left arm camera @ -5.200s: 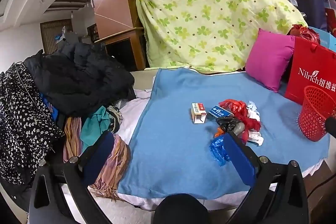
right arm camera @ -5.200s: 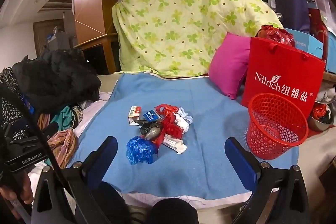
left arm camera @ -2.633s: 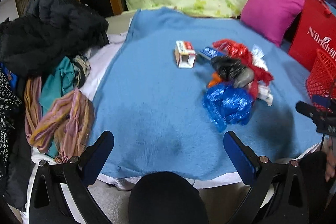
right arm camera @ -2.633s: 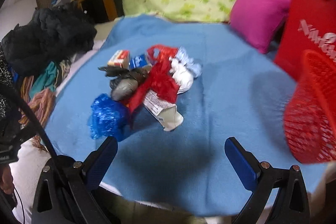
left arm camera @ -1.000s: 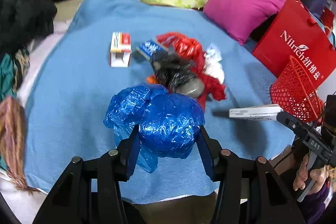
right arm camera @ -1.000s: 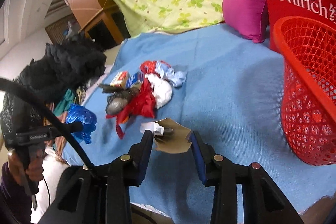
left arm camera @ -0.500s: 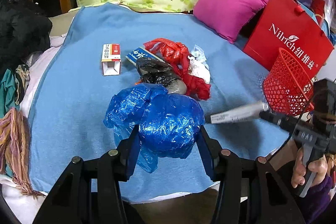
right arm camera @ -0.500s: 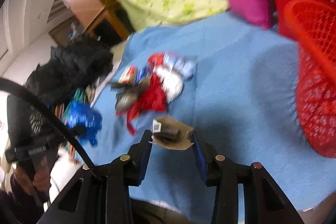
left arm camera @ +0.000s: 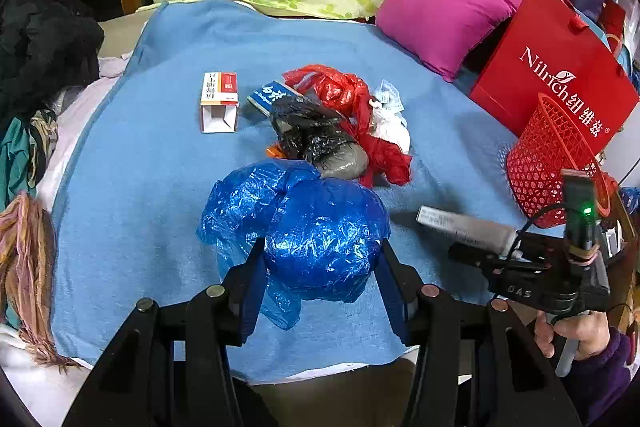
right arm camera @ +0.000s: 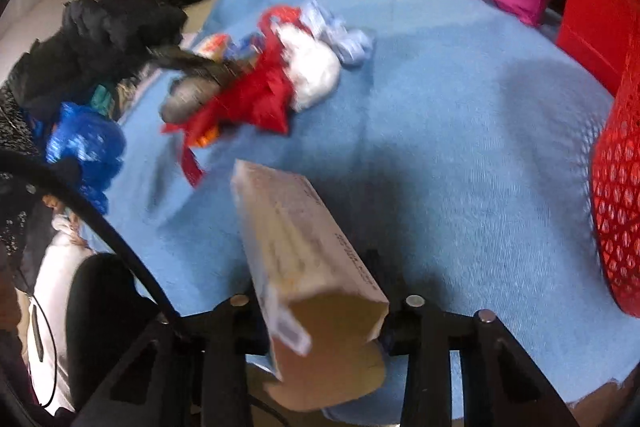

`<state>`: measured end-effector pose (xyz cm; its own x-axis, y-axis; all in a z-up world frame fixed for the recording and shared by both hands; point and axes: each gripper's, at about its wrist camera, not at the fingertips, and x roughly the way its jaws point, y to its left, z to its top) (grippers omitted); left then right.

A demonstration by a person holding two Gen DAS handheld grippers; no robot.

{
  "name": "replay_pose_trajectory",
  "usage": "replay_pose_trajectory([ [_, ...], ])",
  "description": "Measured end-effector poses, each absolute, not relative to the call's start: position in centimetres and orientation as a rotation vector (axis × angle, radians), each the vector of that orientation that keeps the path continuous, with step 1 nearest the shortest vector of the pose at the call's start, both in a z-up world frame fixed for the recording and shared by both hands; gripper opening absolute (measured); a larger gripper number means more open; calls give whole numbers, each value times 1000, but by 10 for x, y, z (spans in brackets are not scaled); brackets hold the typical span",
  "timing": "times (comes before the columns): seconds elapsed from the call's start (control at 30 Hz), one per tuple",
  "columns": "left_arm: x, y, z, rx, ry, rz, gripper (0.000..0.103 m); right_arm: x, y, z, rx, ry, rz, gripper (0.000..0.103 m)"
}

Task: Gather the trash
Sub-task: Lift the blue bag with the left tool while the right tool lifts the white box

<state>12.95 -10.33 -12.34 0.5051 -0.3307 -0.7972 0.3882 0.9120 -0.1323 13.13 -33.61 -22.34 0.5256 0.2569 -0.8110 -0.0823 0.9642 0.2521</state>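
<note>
Our right gripper [right arm camera: 320, 311] just squeezed tighter on the long box [right arm camera: 296, 239], now dipped twd blanket's [left arm camera: 160, 187] front edge; left gripper [left arm camera: 320, 263] still clamps blue bag [left arm camera: 312, 227].

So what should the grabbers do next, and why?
Probably carry the long cardboard box, clamped in the right gripper, sideways over the red mesh basket and let go. The basket sits close on that side; the left gripper holds the blue plastic bag, which can follow.
</note>
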Motion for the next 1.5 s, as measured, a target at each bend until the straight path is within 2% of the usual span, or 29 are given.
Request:
replay_pose_trajectory([
  [0.13, 129, -103, -120, 70, 936, -427, 54, 127, -342, -213, 244, 955, 231, 35],
  [0.27, 127, -105, -118, 70, 937, -433, 54, 130, -352, -221, 297, 1012, 207, 37],
  [0.3, 126, -106, -118, 71, 936, -436, 54, 131, -356, -223, 314, 1027, 202, 40],
  [0.33, 126, -106, -117, 70, 936, -440, 54, 130, -359, -223, 324, 1031, 192, 47],
  [0.37, 125, -107, -117, 70, 936, -444, 54, 133, -360, -222, 330, 1030, 177, 70],
  [0.4, 125, -107, -116, 72, 935, -447, 54, 132, -361, -222, 335, 1019, 162, 77],
  [0.53, 124, -107, -116, 69, 935, -450, 54, 125, -368, -213, 344, 954, 152, 77],
  [0.83, 123, -108, -118, 65, 941, -452, 54, 141, -346, -231, 213, 1043, 139, 77],
  [0.9, 123, -107, -119, 64, 943, -450, 54, 138, -341, -227, 189, 1019, 160, 74],
  [0.93, 123, -107, -120, 65, 944, -449, 54, 137, -340, -226, 187, 1009, 163, 69],
  [0.97, 123, -108, -120, 64, 945, -448, 54, 135, -340, -224, 182, 997, 163, 56],
  [1.17, 122, -113, -122, 73, 946, -457, 54, 128, -353, -214, 262, 936, 179, 36],
  [1.27, 121, -115, -123, 75, 948, -460, 54, 127, -359, -207, 313, 901, 195, 33],
  [1.5, 122, -120, -126, 81, 951, -465, 54, 129, -358, -202, 372, 885, 249, 33],
])
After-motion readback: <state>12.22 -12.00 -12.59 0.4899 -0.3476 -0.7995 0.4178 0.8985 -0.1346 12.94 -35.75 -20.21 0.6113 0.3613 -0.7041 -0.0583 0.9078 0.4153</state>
